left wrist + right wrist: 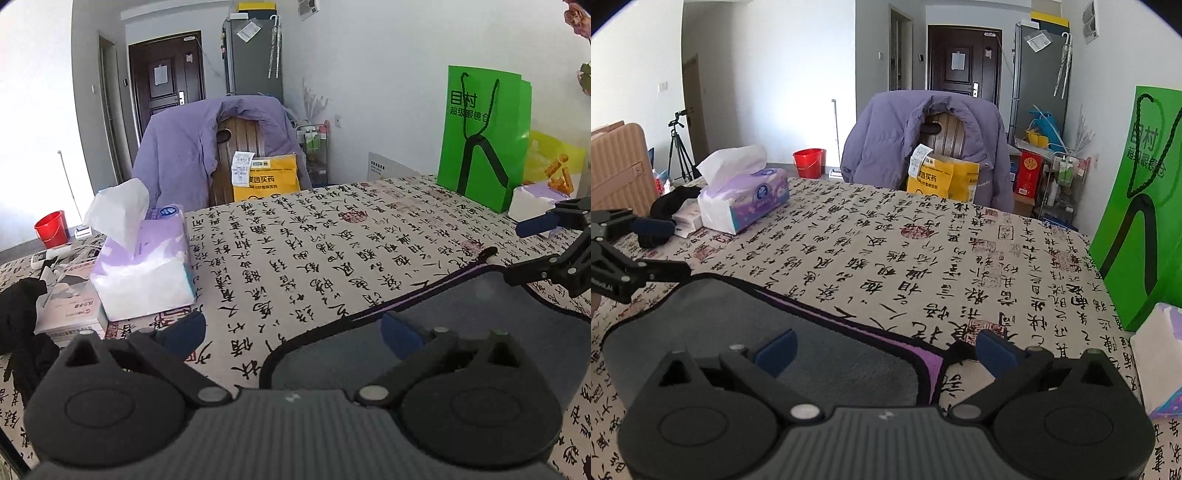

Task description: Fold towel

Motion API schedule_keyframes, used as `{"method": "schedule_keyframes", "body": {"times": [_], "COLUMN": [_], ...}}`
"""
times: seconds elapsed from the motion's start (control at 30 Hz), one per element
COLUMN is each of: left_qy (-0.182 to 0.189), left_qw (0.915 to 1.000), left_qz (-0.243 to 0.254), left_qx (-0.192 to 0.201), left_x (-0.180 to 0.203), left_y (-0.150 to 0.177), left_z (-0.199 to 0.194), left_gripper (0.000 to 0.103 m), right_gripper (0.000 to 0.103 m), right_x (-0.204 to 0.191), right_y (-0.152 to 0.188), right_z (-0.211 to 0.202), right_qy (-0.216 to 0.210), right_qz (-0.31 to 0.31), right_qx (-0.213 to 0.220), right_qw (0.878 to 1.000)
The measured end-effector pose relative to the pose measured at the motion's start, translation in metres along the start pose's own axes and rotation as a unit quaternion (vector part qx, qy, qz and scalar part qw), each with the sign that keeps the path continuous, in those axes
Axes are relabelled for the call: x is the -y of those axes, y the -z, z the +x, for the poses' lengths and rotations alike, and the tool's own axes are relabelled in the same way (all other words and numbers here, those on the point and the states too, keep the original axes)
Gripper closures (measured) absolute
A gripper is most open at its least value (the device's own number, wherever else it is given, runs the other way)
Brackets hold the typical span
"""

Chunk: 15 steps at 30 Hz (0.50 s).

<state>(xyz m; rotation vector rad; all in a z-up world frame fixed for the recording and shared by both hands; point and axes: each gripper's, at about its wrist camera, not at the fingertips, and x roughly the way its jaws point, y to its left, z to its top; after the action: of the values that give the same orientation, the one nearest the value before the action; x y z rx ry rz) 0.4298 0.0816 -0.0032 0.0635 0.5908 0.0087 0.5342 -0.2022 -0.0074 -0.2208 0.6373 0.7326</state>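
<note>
While both grippers hover wide open over the table, nothing is yet held, so the step in hand looks like taking hold of the towel's edge for a fold. The towel is dark grey with a black rim and a purple underside showing along one edge. It lies flat on the calligraphy-print tablecloth, on the near side of the table, well apart from the tissue box, which stands at the far left corner.

The left gripper has its blue-padded fingers spread far apart. One pad sits over bare cloth to the left of the towel; the other sits over the towel's grey surface, so the rounded left corner lies between them. The right gripper is equally wide open. Its left pad is over the towel, its right pad just past the towel's right end, where the purple lining shows. Whether any pad touches the fabric cannot be told.

To do this well, each gripper should probably come down until one finger slips under the black rim and the other rests on top, then close on a single layer near the corner. Both sides should be lifted together and evenly, since a soft towel will likely sag and skew otherwise. The tablecloth could be pinched along with it by mistake.

A green paper bag stands on the far right, well apart from the towel.
</note>
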Motion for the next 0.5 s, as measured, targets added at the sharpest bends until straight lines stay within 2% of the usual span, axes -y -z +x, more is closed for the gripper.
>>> {"method": "schedule_keyframes", "body": {"times": [0.5], "left_qy": [0.002], "left_qw": [1.0], "left_qz": [-0.003], "left_qx": [0.003], "left_x": [0.007], "left_y": [0.001], "left_z": [-0.013], "left_gripper": [0.0], "right_gripper": [0.0], "right_x": [-0.005], "right_y": [0.005], "right_z": [-0.01], "right_qy": [0.003], "right_qz": [0.004], "right_qx": [-0.004], "right_qw": [1.0]}}
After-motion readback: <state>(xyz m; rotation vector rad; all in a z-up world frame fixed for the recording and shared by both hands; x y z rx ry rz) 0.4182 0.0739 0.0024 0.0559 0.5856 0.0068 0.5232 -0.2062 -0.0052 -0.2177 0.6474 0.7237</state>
